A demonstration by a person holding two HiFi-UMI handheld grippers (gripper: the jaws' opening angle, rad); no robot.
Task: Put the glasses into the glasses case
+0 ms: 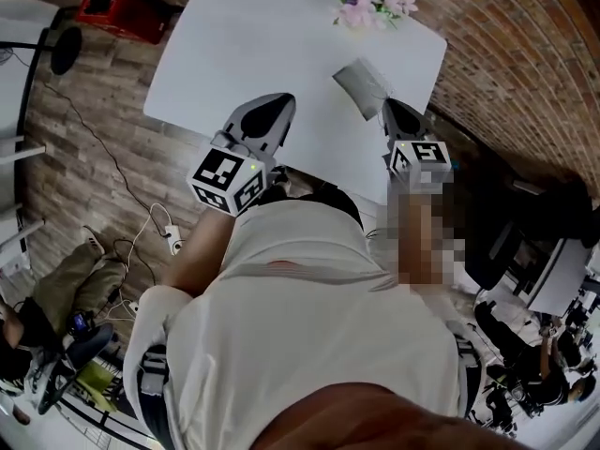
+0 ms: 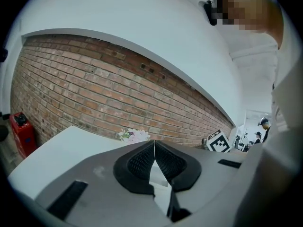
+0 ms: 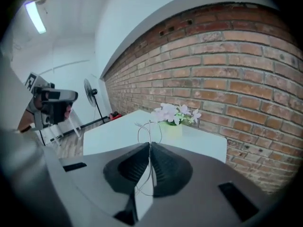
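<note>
A grey glasses case (image 1: 361,87) lies on the white table (image 1: 262,36), toward its right side. My right gripper (image 1: 395,111) hovers just right of and nearer than the case. In the right gripper view, my right gripper (image 3: 150,145) is shut on thin wire-framed glasses (image 3: 147,129), whose wire loops stick out past the tips. The case is hidden in that view. My left gripper (image 1: 270,112) is held over the table's near edge, left of the case. In the left gripper view, my left gripper (image 2: 154,144) is shut with nothing between the pads.
A small pot of pink and white flowers (image 1: 367,0) stands at the table's far edge by the brick wall (image 3: 236,70). A red box (image 1: 122,12) and cables (image 1: 141,223) lie on the floor at left. A standing fan (image 3: 89,86) is beyond the table.
</note>
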